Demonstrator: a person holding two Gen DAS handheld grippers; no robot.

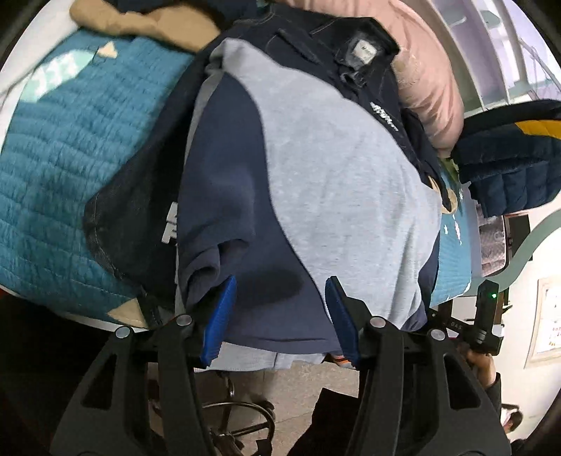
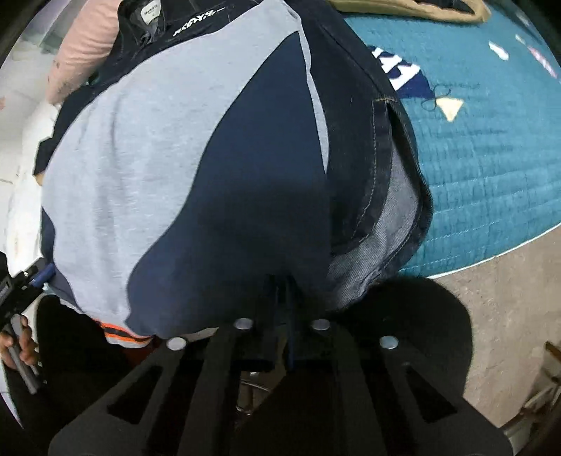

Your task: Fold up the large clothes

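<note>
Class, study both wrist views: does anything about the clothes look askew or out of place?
Yes. The grey-and-navy sweatshirt lies slanted across dark denim jeans, and its hem overhangs the teal quilt edge.

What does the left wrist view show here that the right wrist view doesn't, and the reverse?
Left wrist only: the left tongs open, blue pads either side of the shirt hem; a navy puffer jacket at right; a wall poster.

Right wrist only: the right tongs shut on the shirt's navy edge; an orange strip under the hem; bare floor.

Both: the grey and navy shirt lying on dark jeans, a teal quilt, a pink pillow and a tan garment.
</note>
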